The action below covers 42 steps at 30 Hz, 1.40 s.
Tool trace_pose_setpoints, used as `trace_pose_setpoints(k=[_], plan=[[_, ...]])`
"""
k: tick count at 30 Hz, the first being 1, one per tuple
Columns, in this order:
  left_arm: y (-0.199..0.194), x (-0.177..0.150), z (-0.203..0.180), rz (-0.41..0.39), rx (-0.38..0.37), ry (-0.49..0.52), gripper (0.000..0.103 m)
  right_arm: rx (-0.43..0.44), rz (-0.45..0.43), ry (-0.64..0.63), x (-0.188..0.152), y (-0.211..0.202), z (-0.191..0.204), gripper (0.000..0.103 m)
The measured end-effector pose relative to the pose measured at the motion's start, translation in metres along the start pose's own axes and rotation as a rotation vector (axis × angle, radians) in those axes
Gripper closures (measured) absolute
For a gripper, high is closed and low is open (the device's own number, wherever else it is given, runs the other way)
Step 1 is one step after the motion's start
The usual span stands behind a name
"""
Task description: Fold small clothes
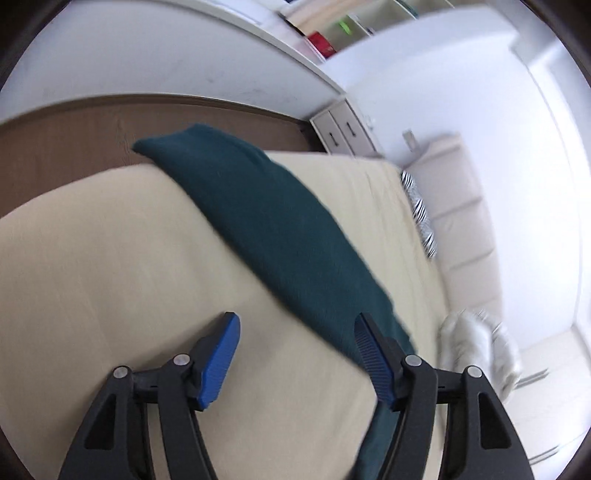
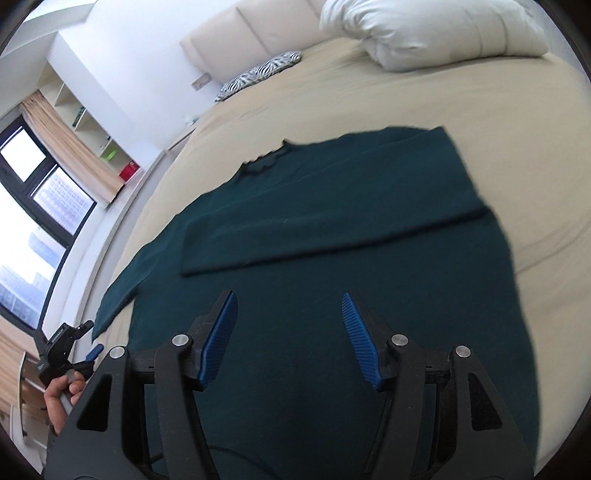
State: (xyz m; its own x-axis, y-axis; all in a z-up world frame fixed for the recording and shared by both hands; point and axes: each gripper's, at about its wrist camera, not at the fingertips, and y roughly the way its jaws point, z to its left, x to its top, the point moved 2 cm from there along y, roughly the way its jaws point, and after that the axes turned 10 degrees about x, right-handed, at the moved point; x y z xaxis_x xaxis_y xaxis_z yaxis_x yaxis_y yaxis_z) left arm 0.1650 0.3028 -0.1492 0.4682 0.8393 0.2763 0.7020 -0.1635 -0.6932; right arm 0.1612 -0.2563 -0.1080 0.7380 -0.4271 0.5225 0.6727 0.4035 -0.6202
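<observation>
1. A wide bed covered in a smooth beige sheet fills both views and serves as the folding surface; its flat, bare middle suits spreading a garment out.
2. A dark teal knitted long-sleeved top lies flat across the centre of the right wrist view, neckline toward the top of the frame. One sleeve is folded across the chest as a straight band, and the other sleeve trails out toward the lower left edge of the bed, apparently awaiting its own fold.
3. A plump white pillow sits at the upper right, and a zebra-striped cushion rests against the cream padded headboard, both well apart from the garment.
4. The right gripper, black-framed with blue ribbed pads, hovers over the top's lower body at bottom centre, jaws parted about halfway, nothing between them.
5. The left gripper hangs over the bare sheet at bottom centre of its blurred view, jaws apart and empty; the unfolded sleeve runs diagonally past its right-hand pad, probably the next thing to pick up.
6. A person's hand grips that tool's handle at lower left.
</observation>
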Motion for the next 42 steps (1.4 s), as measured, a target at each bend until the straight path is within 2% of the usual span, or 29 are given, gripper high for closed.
trace_pose_setpoints(k=[2, 5, 9, 11, 13, 14, 16, 19, 22, 23, 25, 27, 28, 29, 30, 33, 35, 37, 38, 39, 40, 42], plan=[[0.002, 0.018, 0.012, -0.031, -0.024, -0.075, 0.031, 0.012, 0.019, 0.006, -0.006, 0.005, 0.009, 0.046], [0.016, 0.041, 0.027, -0.020, -0.060, -0.203, 0.031, 0.020, 0.032, 0.001, -0.013, 0.006, 0.021, 0.046], [0.034, 0.063, 0.038, -0.029, -0.079, -0.321, 0.033, 0.017, 0.032, -0.004, -0.019, 0.003, 0.023, 0.046], [0.036, 0.071, 0.048, -0.034, -0.080, -0.386, 0.045, 0.018, 0.031, 0.016, -0.020, 0.004, 0.020, 0.046], [0.040, 0.075, 0.051, -0.029, -0.063, -0.402, 0.073, 0.013, 0.033, 0.033, -0.023, 0.006, 0.017, 0.045], [0.039, 0.078, 0.049, -0.035, -0.032, -0.383, 0.079, 0.014, 0.036, 0.039, -0.022, 0.008, 0.013, 0.046], [0.030, 0.079, 0.036, -0.068, 0.019, -0.298, 0.093, 0.023, 0.042, 0.048, -0.026, 0.003, 0.008, 0.046], [0.016, 0.070, -0.008, -0.118, 0.070, -0.110, 0.094, 0.033, 0.033, 0.061, -0.031, 0.000, 0.002, 0.046], [0.009, 0.047, -0.080, -0.146, 0.095, 0.171, 0.094, 0.046, 0.020, 0.087, -0.034, -0.005, -0.007, 0.046], [0.008, 0.031, -0.111, -0.159, 0.104, 0.298, 0.094, 0.047, 0.014, 0.094, -0.035, -0.008, -0.010, 0.046], [0.008, -0.015, -0.170, -0.201, 0.137, 0.568, 0.094, 0.049, 0.004, 0.105, -0.036, -0.013, -0.016, 0.046], [0.012, -0.078, -0.213, -0.274, 0.178, 0.845, 0.094, 0.049, -0.011, 0.121, -0.036, -0.019, -0.024, 0.045], [0.015, -0.105, -0.225, -0.298, 0.193, 0.950, 0.094, 0.050, -0.021, 0.131, -0.036, -0.023, -0.029, 0.046], [0.025, -0.149, -0.238, -0.320, 0.218, 1.113, 0.094, 0.049, -0.029, 0.139, -0.035, -0.025, -0.034, 0.046], [0.034, -0.180, -0.242, -0.335, 0.238, 1.218, 0.092, 0.046, -0.038, 0.153, -0.035, -0.029, -0.040, 0.046], [0.068, -0.251, -0.238, -0.340, 0.315, 1.460, 0.088, 0.040, -0.044, 0.184, -0.035, -0.035, -0.055, 0.046], [0.078, -0.277, -0.227, -0.329, 0.349, 1.544, 0.083, 0.032, -0.042, 0.192, -0.035, -0.036, -0.061, 0.046], [0.080, -0.289, -0.219, -0.301, 0.368, 1.560, 0.064, 0.028, -0.030, 0.198, -0.034, -0.034, -0.067, 0.045], [0.078, -0.288, -0.217, -0.297, 0.369, 1.544, 0.059, 0.030, -0.026, 0.203, -0.033, -0.033, -0.070, 0.042], [0.071, -0.282, -0.215, -0.294, 0.356, 1.511, 0.046, 0.030, -0.026, 0.209, -0.032, -0.031, -0.070, 0.037], [0.062, -0.280, -0.215, -0.289, 0.342, 1.488, 0.034, 0.036, -0.025, 0.221, -0.030, -0.028, -0.071, 0.027], [0.051, -0.268, -0.212, -0.273, 0.300, 1.427, 0.026, 0.074, -0.010, 0.230, -0.024, -0.016, -0.067, 0.025]])
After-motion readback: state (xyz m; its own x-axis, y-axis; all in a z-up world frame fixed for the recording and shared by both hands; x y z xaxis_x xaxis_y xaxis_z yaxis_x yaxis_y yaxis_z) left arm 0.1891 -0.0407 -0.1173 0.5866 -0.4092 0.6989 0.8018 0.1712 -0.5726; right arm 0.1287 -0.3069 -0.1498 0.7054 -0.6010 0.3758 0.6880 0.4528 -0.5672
